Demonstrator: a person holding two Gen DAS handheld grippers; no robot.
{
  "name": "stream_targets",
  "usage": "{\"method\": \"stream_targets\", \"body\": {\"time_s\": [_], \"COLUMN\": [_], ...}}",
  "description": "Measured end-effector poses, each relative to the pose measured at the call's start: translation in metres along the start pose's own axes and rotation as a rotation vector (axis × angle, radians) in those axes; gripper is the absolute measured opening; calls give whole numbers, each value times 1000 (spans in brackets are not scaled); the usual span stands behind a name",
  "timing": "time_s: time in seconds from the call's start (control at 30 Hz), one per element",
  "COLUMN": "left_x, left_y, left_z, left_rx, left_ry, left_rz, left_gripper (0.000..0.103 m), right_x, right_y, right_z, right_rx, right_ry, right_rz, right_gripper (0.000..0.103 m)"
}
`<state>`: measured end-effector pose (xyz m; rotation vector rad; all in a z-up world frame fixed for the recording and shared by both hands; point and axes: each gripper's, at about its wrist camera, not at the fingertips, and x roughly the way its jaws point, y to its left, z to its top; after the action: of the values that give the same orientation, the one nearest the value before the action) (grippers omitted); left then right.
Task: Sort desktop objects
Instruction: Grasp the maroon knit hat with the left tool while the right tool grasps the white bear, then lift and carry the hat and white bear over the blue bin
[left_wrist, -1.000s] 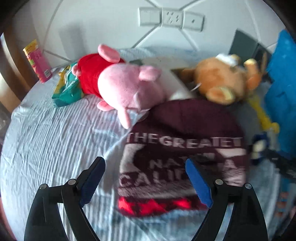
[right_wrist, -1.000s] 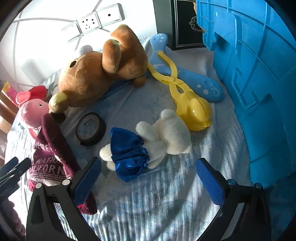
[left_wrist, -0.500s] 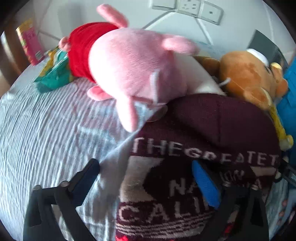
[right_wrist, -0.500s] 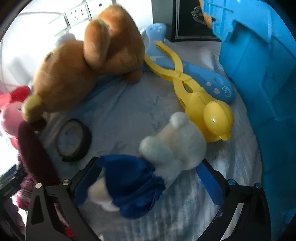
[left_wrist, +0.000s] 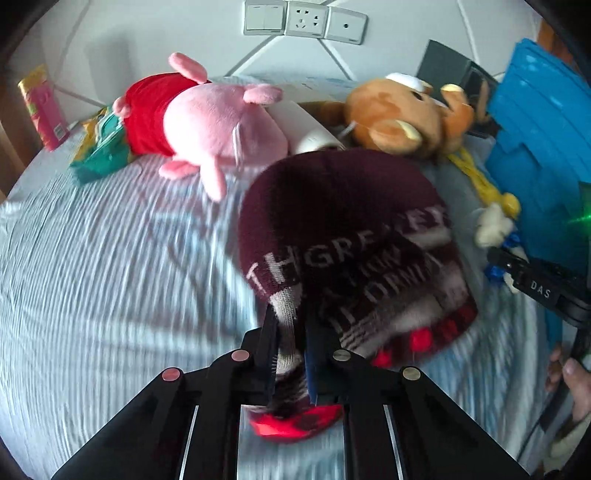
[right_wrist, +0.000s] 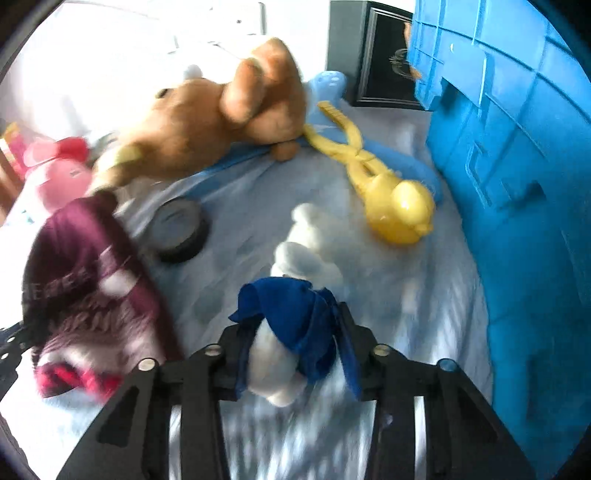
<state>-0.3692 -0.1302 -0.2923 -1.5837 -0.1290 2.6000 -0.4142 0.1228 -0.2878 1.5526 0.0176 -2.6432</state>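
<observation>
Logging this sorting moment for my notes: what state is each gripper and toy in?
left gripper: shut on maroon beanie
right gripper: shut on white plush, at its blue dress
brown bear: lying on sheet, untouched
pink pig: lying, untouched
yellow clamp toy: closed, lying

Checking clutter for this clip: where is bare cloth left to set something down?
Widest bare patch: striped cloth left of the maroon beanie, below the pink pig plush. Crowded: between the brown bear, round clock, yellow scoop and blue crate.
</observation>
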Motion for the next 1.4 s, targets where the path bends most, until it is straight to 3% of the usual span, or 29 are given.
{"method": "stream_targets", "body": {"time_s": [0.17, 0.37, 0.43, 0.47, 0.5, 0.53, 0.57, 0.6, 0.63, 0.7, 0.87, 1.0, 1.03, 1.07, 1.1, 1.13, 1.2, 1.4], "left_x": [-36, -44, -43, -42, -44, -46, -46, -45, -44, -34, 12, 33, 31, 28, 26, 23, 17, -35], "left_y": [4, 9, 11, 13, 14, 15, 17, 19, 20, 25, 32, 25, 21, 18, 15, 11, 6, 6], "left_z": [-32, -50, -51, -50, -47, -43, -38, -32, -26, -15, -1, -8, -8, -9, -9, -9, -8, -6], "left_rx": [6, 15, 17, 16, 13, 11, 13, 16, 20, 17, 8, -1, 4, 9, 15, 33, 38, 5], "left_ry": [-1, 25, 21, 14, -12, -42, -54, -62, -70, -66, 51, 86, 70, 53, 37, 26, 13, -95], "left_rz": [-35, -19, 6, 21, 51, 83, 94, 102, 109, 118, 105, 82, 94, 106, 117, 120, 102, 59], "left_gripper": [12, 15, 36, 68, 91, 91, 91, 91, 91, 91, 91, 69, 63, 49, 30, 25, 19, 16], "right_x": [-35, -39, -39, -40, -40, -42, -44, -46, -47, -50, -47, -25, -19, -12, -7, -2, 2, -20], "right_y": [21, 20, 19, 19, 18, 18, 17, 17, 16, 16, 16, 19, 20, 23, 27, 32, 39, 43], "right_z": [-31, -61, -71, -76, -81, -82, -81, -81, -78, -73, -55, -47, -46, -47, -49, -51, -50, -42], "right_rx": [-57, -58, -58, -58, -57, -56, -53, -51, -51, -52, -46, -50, -52, -66, -91, -120, -142, -127], "right_ry": [22, 68, 83, 90, 98, 96, 91, 86, 79, 59, 25, 45, 54, 71, 83, 93, 102, 40], "right_rz": [88, 83, 80, 78, 77, 74, 71, 68, 64, 59, 63, 64, 64, 59, 34, 2, 0, 58], "right_gripper": [38, 38, 38, 38, 38, 40, 42, 54, 72, 83, 83, 83, 83, 78, 49, 40, 32, 32]}}
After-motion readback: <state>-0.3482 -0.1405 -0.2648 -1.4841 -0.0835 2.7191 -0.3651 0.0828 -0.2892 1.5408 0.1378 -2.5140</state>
